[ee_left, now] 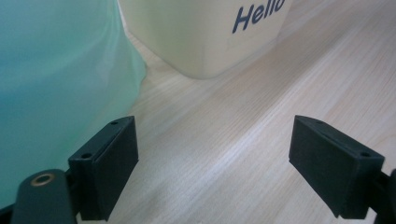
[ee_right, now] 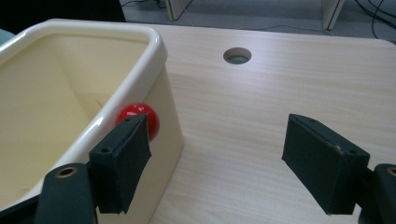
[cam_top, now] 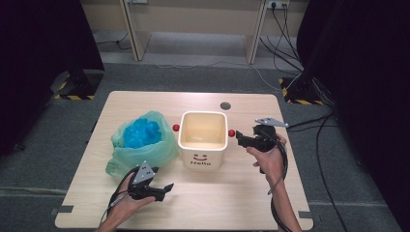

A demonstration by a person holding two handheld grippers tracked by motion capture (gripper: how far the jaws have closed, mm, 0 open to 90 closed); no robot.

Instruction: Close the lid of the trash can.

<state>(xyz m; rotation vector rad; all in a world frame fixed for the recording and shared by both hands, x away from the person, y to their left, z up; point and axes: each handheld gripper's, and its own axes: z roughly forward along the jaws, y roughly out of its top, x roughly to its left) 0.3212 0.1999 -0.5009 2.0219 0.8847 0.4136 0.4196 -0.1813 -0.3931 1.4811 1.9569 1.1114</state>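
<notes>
One cream bin point(cam_top: 202, 145) with two red knobs point(cam_top: 231, 133) and one green bag point(cam_top: 140, 142) sat mid-frame on the worktop point(cam_top: 241, 193); both hand-held grippers, left point(cam_top: 164, 189) and right point(cam_top: 238, 138), gaped wide, empty.

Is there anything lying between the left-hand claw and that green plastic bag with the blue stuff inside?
Nothing visible. The left gripper hangs open just in front of the green plastic bag, with bare wooden table between its jaws; the cream "Hello" bin stands off to one side.
</notes>
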